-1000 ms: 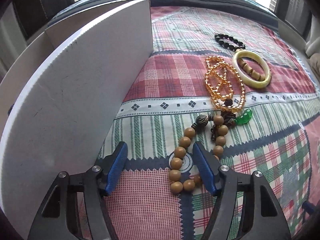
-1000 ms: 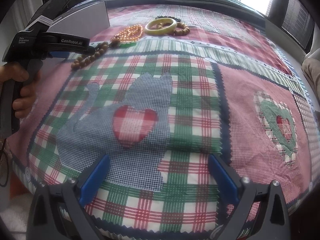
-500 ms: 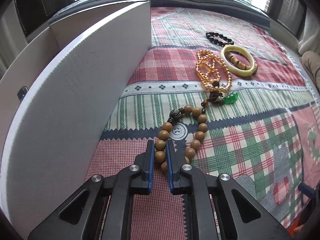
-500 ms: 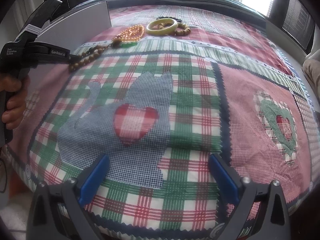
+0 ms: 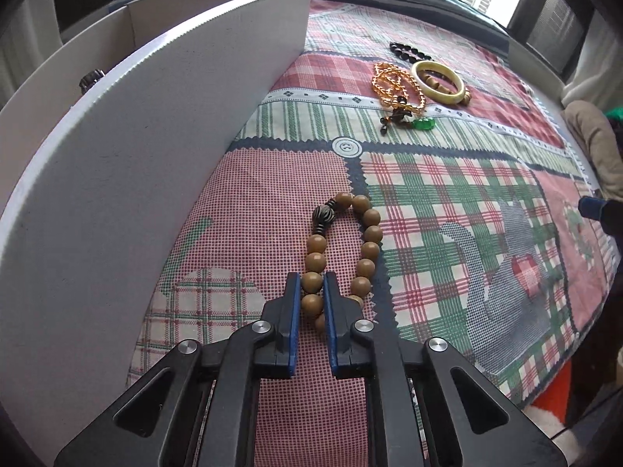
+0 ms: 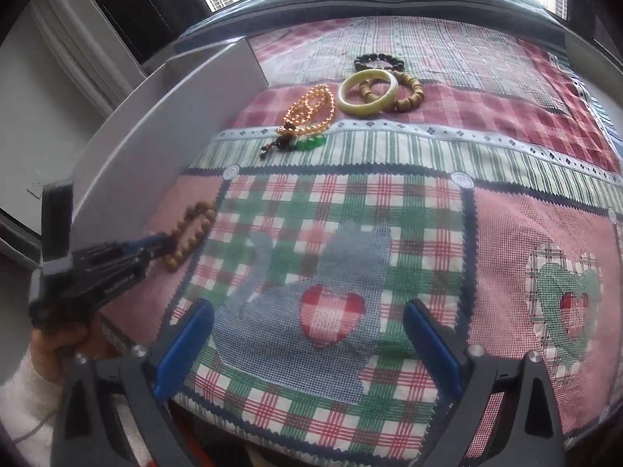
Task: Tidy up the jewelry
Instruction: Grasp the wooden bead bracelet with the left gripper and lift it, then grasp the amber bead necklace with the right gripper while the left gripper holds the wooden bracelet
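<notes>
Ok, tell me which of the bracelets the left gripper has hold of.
The wooden-bead bracelet with the striped dark bead, pinched in the left gripper. The amber strand, cream bangle and black bracelet lie apart, untouched.

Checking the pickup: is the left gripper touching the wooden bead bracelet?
Touching. The left wrist view shows the left gripper with both blue pads pressed on beads of the wooden bead bracelet.

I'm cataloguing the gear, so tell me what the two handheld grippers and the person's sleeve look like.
Both the left gripper and the right gripper have black angular plastic frames with silver rivets and flat blue finger pads. The left one carries small white lettering on its side. The person's sleeve is white.
</notes>
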Available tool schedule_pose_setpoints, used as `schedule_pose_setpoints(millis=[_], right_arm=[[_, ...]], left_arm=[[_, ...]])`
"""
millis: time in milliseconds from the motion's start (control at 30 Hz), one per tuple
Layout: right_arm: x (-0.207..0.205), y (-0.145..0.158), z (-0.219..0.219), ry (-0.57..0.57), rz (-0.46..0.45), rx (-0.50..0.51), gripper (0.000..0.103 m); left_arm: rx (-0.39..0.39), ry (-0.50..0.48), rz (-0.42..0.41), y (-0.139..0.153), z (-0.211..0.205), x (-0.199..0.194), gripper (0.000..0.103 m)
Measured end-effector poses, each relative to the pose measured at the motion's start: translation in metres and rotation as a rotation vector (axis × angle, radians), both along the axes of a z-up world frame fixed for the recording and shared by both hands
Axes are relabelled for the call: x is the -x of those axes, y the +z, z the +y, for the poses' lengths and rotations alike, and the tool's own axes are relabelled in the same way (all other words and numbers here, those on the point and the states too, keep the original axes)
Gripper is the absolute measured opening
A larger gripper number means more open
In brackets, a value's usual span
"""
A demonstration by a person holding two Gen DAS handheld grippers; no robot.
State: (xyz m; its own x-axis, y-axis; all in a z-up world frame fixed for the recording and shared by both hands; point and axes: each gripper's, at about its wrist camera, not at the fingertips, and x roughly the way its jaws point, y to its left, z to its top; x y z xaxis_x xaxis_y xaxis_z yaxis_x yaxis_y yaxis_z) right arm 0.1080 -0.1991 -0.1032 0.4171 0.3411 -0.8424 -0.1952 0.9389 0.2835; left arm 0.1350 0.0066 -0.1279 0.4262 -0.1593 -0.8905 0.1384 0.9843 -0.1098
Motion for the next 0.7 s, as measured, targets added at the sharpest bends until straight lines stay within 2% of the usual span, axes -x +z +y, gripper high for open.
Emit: schedule_pose_setpoints(millis=[67, 133, 200, 233, 267, 333, 400, 533, 600, 700], right_arm=[[-0.027, 0.017, 0.003, 0.004, 0.014, -0.092, 0.077], [-0.061, 0.024, 0.01, 0.013, 0.05, -0.171, 0.063], [-0.098, 0.024, 0.016, 0.0, 0.06, -0.193, 0.052], [-0.116, 0.024, 0.019, -0.024, 0.058, -0.199, 0.043], [-0.133, 0.022, 0.02, -0.049, 0.055, -0.205, 0.04], [-0.168, 0.013, 0.023, -0.08, 0.076, -0.196, 0.038], [-0.197, -0.001, 0.024, -0.105, 0.132, -0.231, 0.035], [-0.229, -0.018, 0.031, -0.169, 0.175, -0.254, 0.035], [-0.236, -0.017, 0.038, -0.184, 0.135, -0.194, 0.035], [-0.248, -0.015, 0.051, -0.139, 0.076, -0.063, 0.035]], left_arm=[[0.006, 0.003, 0.005, -0.002, 0.0, 0.002, 0.01], [0.009, 0.004, 0.004, -0.005, 0.002, 0.004, 0.01], [0.002, 0.001, 0.001, -0.004, 0.001, 0.005, 0.01], [0.002, 0.001, 0.001, -0.004, 0.001, 0.005, 0.01], [0.002, 0.0, 0.001, -0.004, 0.001, 0.006, 0.01], [0.003, -0.002, 0.001, -0.004, 0.002, 0.006, 0.01], [0.005, -0.003, 0.001, -0.004, 0.003, 0.006, 0.01], [0.013, -0.004, 0.0, -0.005, 0.004, 0.007, 0.011], [0.01, -0.007, -0.002, -0.005, 0.004, 0.007, 0.011], [0.009, -0.011, -0.005, -0.005, 0.004, 0.007, 0.011]])
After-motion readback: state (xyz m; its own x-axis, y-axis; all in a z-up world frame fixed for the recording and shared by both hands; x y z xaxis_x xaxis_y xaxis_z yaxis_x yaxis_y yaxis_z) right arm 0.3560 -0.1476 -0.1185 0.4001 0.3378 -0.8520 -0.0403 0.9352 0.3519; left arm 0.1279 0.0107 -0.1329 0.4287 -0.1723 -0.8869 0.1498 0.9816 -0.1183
